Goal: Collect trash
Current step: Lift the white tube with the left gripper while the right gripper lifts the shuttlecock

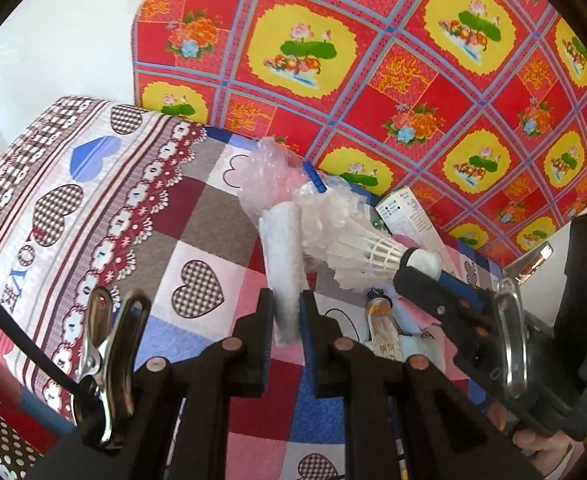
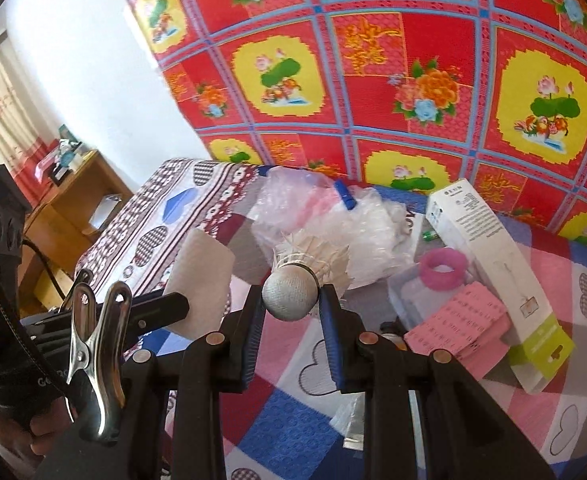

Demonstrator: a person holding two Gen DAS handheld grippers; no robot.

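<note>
Nearest to me, the right gripper (image 2: 291,306) was clamped on the round cork head of a shuttlecock (image 2: 291,294), its feather skirt pointing away from me toward the heap of litter. My left gripper (image 1: 287,312) was pinched tight on a folded white paper pad (image 1: 283,264), which stood up out of the jaws with its long axis running away along the fingers. Both pieces were lifted clear of the bed, side by side and close, the pad to the left of the shuttlecock in the right wrist view. I judged that each gripper had its load and that the next move depended on finding a bin, which I could not see in either view.

Just beyond the shuttlecock lay crumpled clear bubble wrap (image 2: 293,196) with a blue clip (image 2: 345,196) on it. To the right of that sat a pink ring (image 2: 443,270), a pink printed card (image 2: 459,330) and a long white carton (image 2: 489,264) lying aslant, its green end toward me. These were nearer my right gripper than my left.

Everything rested on a bed under a patchwork quilt (image 1: 197,216) with heart motifs. Behind it hung a red floral cloth (image 1: 373,60) against a white wall, and far left in the right wrist view stood a wooden cabinet (image 2: 73,200) by a curtain.
</note>
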